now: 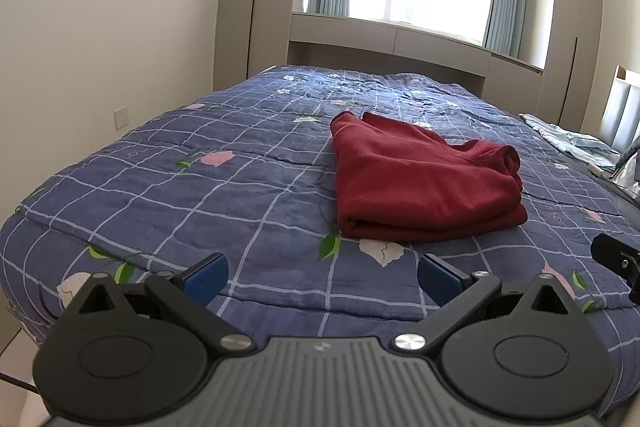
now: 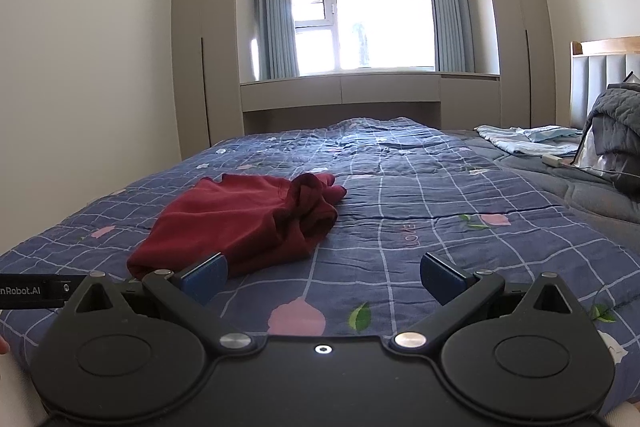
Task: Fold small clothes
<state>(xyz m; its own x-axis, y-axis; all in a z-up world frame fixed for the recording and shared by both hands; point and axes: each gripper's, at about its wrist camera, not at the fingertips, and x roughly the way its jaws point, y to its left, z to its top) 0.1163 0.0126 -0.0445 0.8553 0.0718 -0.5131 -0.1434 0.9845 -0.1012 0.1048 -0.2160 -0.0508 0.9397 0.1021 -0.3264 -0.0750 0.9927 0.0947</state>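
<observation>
A dark red garment [image 1: 416, 179] lies folded in a thick stack on the blue checked bedspread [image 1: 200, 187]. Its right end is bunched. It also shows in the right wrist view [image 2: 244, 223], left of centre on the bedspread [image 2: 440, 227]. My left gripper [image 1: 322, 277] is open and empty, over the near edge of the bed just short of the garment. My right gripper [image 2: 324, 277] is open and empty, to the right of the garment's near end. A part of the right gripper [image 1: 618, 259] shows at the left wrist view's right edge.
A light blue cloth [image 2: 524, 139] and a grey quilt [image 2: 616, 131] lie by the headboard [image 2: 600, 83] at the right. Wardrobes [image 2: 200, 47] and a window ledge cabinet [image 2: 360, 95] stand behind the bed. A wall [image 1: 100, 27] runs along the left.
</observation>
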